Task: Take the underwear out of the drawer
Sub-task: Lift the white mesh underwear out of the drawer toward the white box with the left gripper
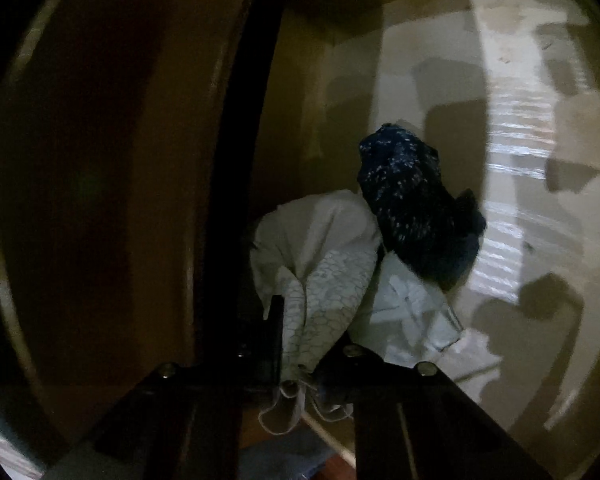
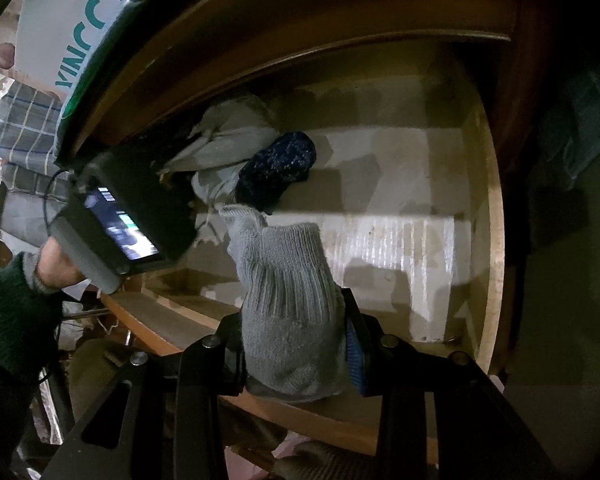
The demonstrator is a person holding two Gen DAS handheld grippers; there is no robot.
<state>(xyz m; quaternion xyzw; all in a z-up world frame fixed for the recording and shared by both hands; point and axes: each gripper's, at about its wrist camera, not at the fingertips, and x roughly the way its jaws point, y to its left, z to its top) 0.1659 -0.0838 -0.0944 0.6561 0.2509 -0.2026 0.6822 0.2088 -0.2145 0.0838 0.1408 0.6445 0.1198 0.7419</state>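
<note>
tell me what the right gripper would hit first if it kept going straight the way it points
The right gripper, shut on a grey knit sock, points down into the drawer. It would probably meet the pale drawer liner first, though depth is unclear.

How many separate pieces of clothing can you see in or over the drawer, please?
3, though folds may hide more: a pale grey garment pinched in the left gripper, a dark speckled piece resting against it, and a grey knit sock clamped in the right gripper.
</note>
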